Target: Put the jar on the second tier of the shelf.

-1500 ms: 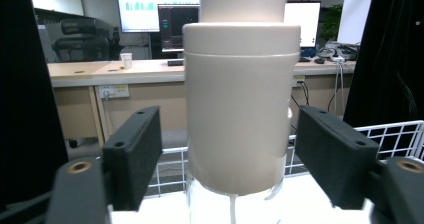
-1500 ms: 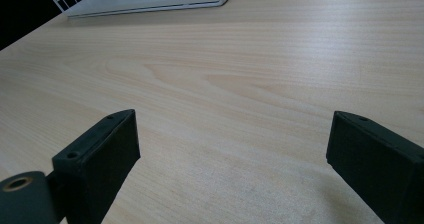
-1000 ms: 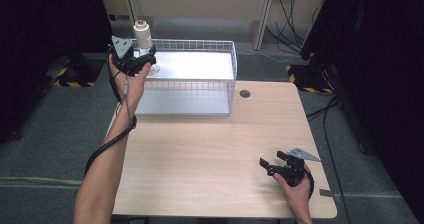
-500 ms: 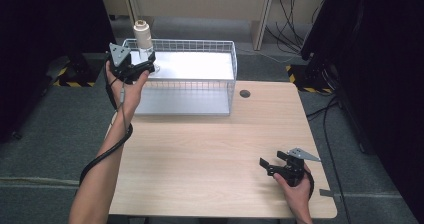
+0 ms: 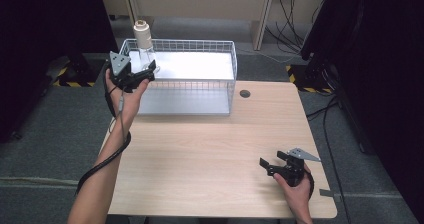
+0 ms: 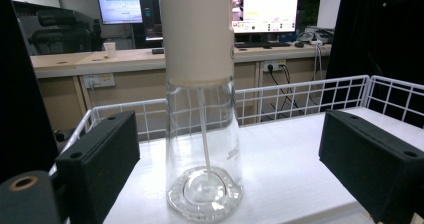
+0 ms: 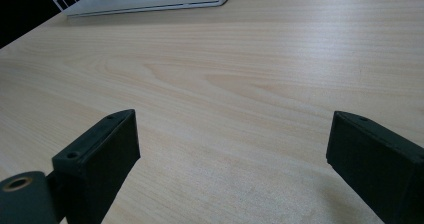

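Pale wood is the table (image 5: 210,149) we work at, with a white wire basket (image 5: 220,59) at its far edge. Our left forearm stretches up to the basket's left corner, the left gripper (image 5: 142,74) raised there with its jaws spread wide of a clear glass bottle (image 6: 202,149) that stands upright on the basket floor between them, untouched. Our right gripper (image 5: 266,163) rests low at the table's near right, jaws spread over bare wood.

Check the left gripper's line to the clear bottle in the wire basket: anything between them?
Nothing visible. The left gripper faces the bottle, which stands upright on the basket's white floor. Its open jaws sit either side, with clear gaps and no contact. The basket's wire wall is behind the bottle, not in front.
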### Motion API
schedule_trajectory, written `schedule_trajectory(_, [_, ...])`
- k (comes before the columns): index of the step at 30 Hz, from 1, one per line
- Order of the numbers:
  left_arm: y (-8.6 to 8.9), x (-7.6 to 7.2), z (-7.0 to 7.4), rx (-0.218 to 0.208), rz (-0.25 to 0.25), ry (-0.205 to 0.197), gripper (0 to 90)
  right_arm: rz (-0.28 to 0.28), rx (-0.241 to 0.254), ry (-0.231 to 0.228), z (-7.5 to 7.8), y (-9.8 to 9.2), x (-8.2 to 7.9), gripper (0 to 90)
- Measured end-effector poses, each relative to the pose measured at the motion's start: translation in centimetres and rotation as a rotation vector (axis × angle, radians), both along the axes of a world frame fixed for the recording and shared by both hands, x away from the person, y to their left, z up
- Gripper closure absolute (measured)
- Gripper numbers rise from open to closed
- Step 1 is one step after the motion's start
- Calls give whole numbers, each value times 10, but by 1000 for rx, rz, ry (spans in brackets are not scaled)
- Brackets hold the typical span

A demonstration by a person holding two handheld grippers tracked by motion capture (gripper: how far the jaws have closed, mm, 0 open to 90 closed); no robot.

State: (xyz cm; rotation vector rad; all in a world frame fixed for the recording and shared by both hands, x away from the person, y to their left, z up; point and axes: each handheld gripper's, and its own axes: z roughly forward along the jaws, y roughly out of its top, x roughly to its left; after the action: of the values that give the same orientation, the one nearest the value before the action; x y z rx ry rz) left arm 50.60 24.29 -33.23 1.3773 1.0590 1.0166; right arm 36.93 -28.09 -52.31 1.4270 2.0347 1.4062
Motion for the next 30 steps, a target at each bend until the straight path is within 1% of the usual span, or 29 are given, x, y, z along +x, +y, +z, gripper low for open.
schedule_trajectory(7, [0,-8,-9,-4,-9,5,88,-1,-1,0,0,0,0,71])
schedule_trajectory(14, [0,-15,-16,4,-15,7,85,0,-3,-2,0,0,0,72])
schedule_trajectory(20, [1,-21,-22,1,-19,14,83,0,-3,-3,0,0,0,72])
schedule_trajectory(23, [1,-26,-28,4,-23,15,80,0,-4,-3,0,0,0,71])
schedule_trajectory(30, [3,-34,-37,2,-28,25,79,1,-6,-5,0,0,0,72])
